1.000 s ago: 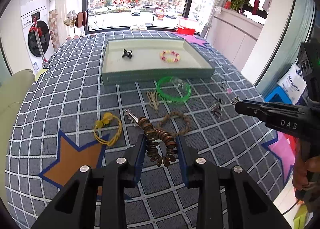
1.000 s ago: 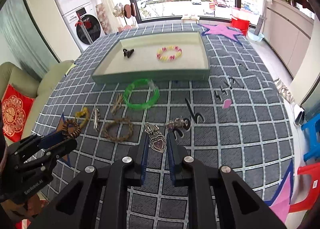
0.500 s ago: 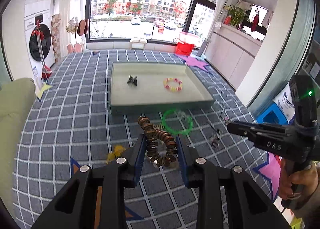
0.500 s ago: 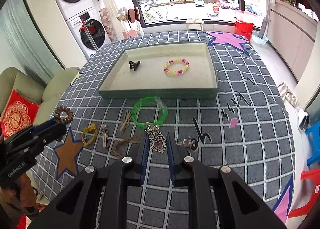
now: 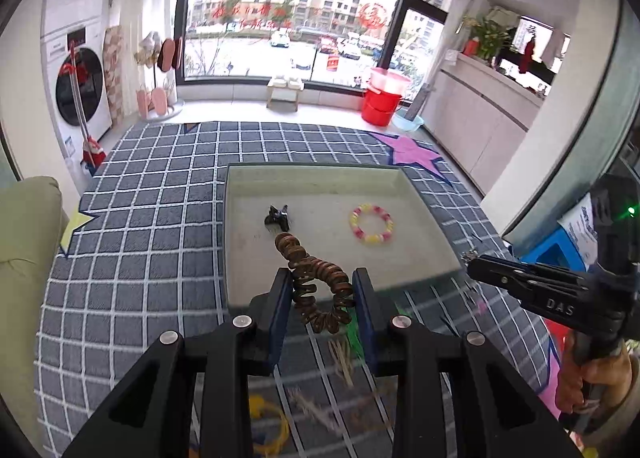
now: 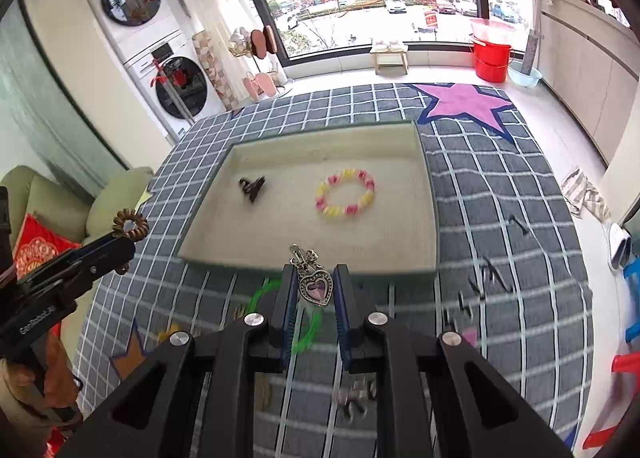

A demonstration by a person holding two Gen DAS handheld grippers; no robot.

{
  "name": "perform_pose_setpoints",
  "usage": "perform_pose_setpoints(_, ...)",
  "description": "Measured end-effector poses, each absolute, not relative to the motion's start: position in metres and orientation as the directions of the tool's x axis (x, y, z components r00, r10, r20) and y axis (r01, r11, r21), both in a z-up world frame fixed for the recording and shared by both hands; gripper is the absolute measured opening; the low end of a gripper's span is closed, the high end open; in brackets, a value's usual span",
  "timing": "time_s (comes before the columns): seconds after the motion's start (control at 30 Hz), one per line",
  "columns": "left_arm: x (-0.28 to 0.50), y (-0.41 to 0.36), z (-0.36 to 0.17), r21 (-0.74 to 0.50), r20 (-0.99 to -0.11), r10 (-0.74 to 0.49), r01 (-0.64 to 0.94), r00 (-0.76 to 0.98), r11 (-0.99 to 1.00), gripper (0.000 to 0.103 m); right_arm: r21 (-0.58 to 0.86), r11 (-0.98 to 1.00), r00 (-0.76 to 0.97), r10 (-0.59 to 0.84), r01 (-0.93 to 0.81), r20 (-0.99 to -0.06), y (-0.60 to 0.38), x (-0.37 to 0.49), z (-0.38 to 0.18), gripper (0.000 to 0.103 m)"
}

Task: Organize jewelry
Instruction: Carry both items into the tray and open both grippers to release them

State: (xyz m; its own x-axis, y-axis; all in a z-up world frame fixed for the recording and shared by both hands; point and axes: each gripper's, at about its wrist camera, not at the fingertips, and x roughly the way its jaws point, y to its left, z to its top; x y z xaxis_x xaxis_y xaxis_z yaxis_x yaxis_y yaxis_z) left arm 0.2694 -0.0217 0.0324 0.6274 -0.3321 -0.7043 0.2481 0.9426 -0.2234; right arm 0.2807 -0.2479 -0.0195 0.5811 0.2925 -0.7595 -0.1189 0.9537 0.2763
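Two pieces already lie inside the shallow pale rectangular tray [image 6: 428, 194] on the grey checked rug [image 5: 152, 218]: a small black claw clip [image 6: 252, 188] and a pink-and-yellow beaded bracelet [image 6: 346, 198]. My left gripper [image 5: 320, 298] is clamped on a brown coiled spiral hair tie [image 5: 316, 278], springy and ridged, just short of the tray's near wall. My right gripper [image 6: 314, 290] pinches a silver heart pendant with a purple stone [image 6: 317, 288] there too. A glossy green bangle [image 6: 304, 322] and other blurred pieces wait on the rug before the tray.

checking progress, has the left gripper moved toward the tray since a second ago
Yes. The left gripper, shut on the coil tie, has come forward to the tray's near edge.
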Motion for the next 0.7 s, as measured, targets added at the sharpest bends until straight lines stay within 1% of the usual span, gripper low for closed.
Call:
perform_pose_setpoints(0.17, 0.315, -0.031, 0.011, -0.204, -0.740, -0.307, 0.235, 0.598, 0.950, 0.044, 0.269, 0.959, 0.571, 0.271, -0.090, -0.775, -0.251, 0.316, -0.035, 0.020)
perform_pose_setpoints(0.37, 0.356, -0.043, -0.026, -0.199, -0.800, -0.291, 0.226, 0.525, 0.954, 0.044, 0.243, 0.967, 0.519, 0.245, -0.074, -0.819, -0.249, 0.351, -0.068, 0.020)
perform_pose_setpoints(0.57, 0.383, -0.054, -0.051, -0.191, -0.829, -0.279, 0.224, 0.484, 0.956, 0.044, 0.212, 0.975, 0.481, 0.217, -0.065, -0.850, -0.248, 0.372, -0.094, 0.020)
perform_pose_setpoints(0.7, 0.396, -0.061, -0.062, -0.159, -0.842, -0.250, 0.223, 0.478, 0.962, 0.045, 0.185, 0.981, 0.478, 0.188, -0.055, -0.858, -0.249, 0.384, -0.102, 0.020)
